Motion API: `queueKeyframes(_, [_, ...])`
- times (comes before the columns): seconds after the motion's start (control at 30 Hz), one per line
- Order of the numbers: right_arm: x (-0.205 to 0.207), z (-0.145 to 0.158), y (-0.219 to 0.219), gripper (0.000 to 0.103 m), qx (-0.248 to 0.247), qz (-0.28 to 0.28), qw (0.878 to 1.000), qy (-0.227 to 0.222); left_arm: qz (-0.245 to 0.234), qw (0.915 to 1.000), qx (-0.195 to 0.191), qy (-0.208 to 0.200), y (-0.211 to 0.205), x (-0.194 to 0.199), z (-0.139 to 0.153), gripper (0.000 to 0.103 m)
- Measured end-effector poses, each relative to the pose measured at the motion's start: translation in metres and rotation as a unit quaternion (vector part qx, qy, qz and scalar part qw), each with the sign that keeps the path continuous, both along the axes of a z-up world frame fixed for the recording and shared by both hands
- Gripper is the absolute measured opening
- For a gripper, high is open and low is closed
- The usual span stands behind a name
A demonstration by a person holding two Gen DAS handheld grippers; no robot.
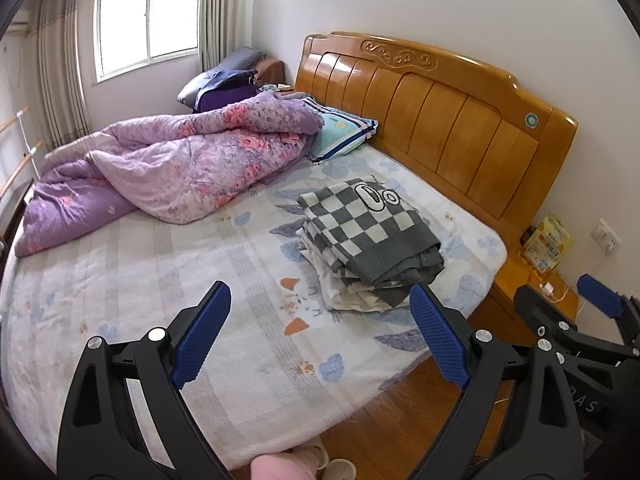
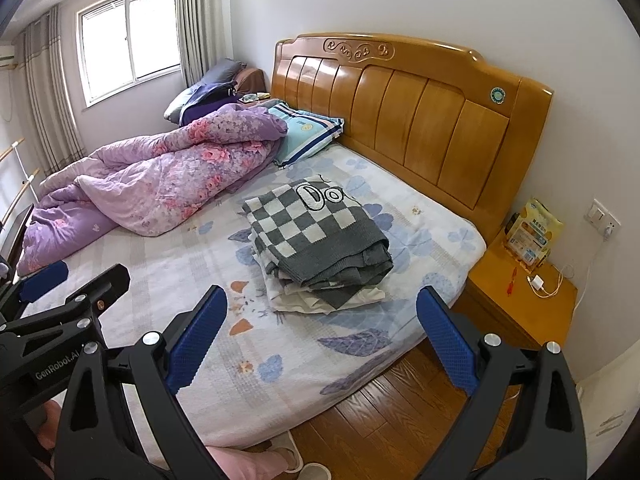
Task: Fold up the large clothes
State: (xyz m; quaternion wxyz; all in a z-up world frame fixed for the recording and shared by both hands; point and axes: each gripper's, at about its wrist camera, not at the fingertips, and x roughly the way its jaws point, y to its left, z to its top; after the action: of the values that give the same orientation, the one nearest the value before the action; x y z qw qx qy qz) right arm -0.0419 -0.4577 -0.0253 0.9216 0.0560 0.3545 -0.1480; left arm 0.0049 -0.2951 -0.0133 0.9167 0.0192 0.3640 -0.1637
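A grey-and-white checkered knit [image 1: 362,224] [image 2: 316,226] lies folded flat on top of a stack of folded clothes [image 1: 352,292] [image 2: 316,296] on the bed [image 1: 140,280] [image 2: 160,256], near the headboard [image 1: 440,120] [image 2: 400,112]. An oval patch sits at its headboard end, a plain grey band at the other. White and pale layers stick out unevenly under it.

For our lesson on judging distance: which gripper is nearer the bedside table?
Right. The right gripper hangs beside the bedside table; the left gripper is further along the bed.
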Motion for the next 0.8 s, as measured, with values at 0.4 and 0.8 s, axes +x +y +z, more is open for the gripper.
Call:
queueKeyframes(0.4, [0.0000, -0.0012, 0.0000, 0.092, 0.004, 0.001, 1.000, -0.002, -0.003, 1.0000, 0.008, 0.003, -0.0020, -0.0043, 0.0024, 0.091])
queueKeyframes(0.8, [-0.0013, -0.0017, 0.0040, 0.092, -0.002, -0.004, 1.000, 0.003, -0.005, 0.9999, 0.011, 0.009, 0.0034, -0.0072, -0.0013, 0.091])
